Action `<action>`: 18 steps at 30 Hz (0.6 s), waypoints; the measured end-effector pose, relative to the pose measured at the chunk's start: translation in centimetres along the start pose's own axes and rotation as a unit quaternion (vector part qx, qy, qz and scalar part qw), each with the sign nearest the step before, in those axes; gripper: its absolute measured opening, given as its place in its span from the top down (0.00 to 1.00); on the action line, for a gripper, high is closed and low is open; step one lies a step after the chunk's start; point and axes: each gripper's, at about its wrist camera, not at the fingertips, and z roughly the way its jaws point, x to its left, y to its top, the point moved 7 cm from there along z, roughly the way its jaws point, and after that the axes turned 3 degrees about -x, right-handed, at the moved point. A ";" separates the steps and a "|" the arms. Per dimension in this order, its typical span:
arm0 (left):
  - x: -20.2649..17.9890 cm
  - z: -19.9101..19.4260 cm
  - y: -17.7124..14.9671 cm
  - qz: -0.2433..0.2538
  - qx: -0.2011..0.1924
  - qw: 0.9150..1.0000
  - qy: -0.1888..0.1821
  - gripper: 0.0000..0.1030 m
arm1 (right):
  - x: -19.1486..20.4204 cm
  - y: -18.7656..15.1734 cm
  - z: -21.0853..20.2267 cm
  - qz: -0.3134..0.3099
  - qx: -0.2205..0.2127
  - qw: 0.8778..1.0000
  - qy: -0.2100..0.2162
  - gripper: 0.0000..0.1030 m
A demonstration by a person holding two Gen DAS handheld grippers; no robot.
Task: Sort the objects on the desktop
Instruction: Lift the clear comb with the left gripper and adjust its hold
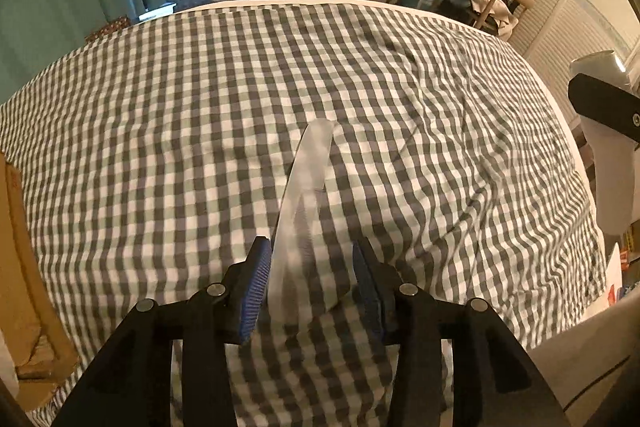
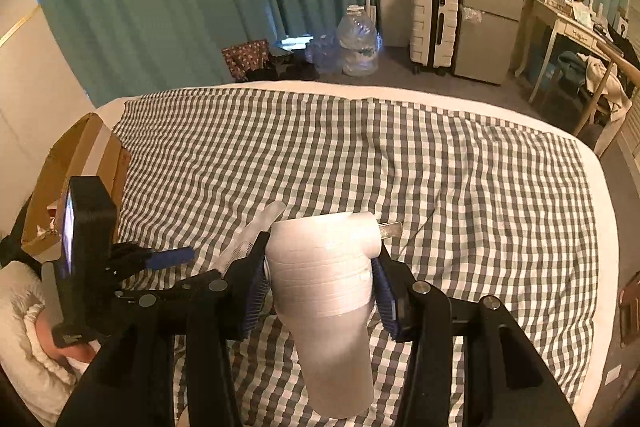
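In the left wrist view, a long translucent plastic strip (image 1: 308, 179) lies on the grey-and-white checked cloth (image 1: 160, 107). Its near end sits between the blue pads of my left gripper (image 1: 310, 251). The jaws stand apart, with a gap beside the right pad, so the gripper is open. My right gripper (image 2: 320, 251) is shut on a white cylindrical container (image 2: 324, 267) with a frosted lower part, held above the cloth. In the right wrist view the same strip (image 2: 256, 227) shows to the left of the container, with one blue finger (image 2: 170, 258) of the left gripper beside it.
A brown cardboard box (image 2: 80, 155) stands at the left edge of the bed. A white sleeve (image 2: 24, 327) shows at lower left. Beyond the bed are a large water bottle (image 2: 358, 43), a white suitcase (image 2: 434, 23), a small fridge (image 2: 488, 23) and a dressing table (image 2: 568, 27).
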 end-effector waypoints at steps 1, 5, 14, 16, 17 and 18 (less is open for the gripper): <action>-0.1 0.3 0.1 0.002 0.000 1.000 0.003 0.56 | -0.1 -0.1 0.4 0.001 0.004 1.000 0.002 0.55; 0.4 2.7 0.5 0.001 0.009 1.000 0.020 0.56 | -0.4 -0.6 2.0 0.002 0.019 1.000 0.009 0.55; 0.7 6.1 0.5 -0.004 0.031 0.999 0.024 0.56 | -1.5 -1.4 5.0 0.020 0.046 0.999 0.021 0.55; 0.6 6.1 0.7 -0.004 0.030 0.999 0.025 0.57 | -1.7 -1.5 5.5 0.023 0.049 0.998 0.022 0.55; 0.5 6.1 0.8 -0.005 0.029 0.999 0.023 0.68 | -1.9 -1.7 5.7 0.025 0.052 0.998 0.022 0.55; 0.4 6.1 0.8 -0.004 0.028 0.999 0.018 0.72 | -2.1 -1.7 5.8 0.026 0.053 0.998 0.022 0.55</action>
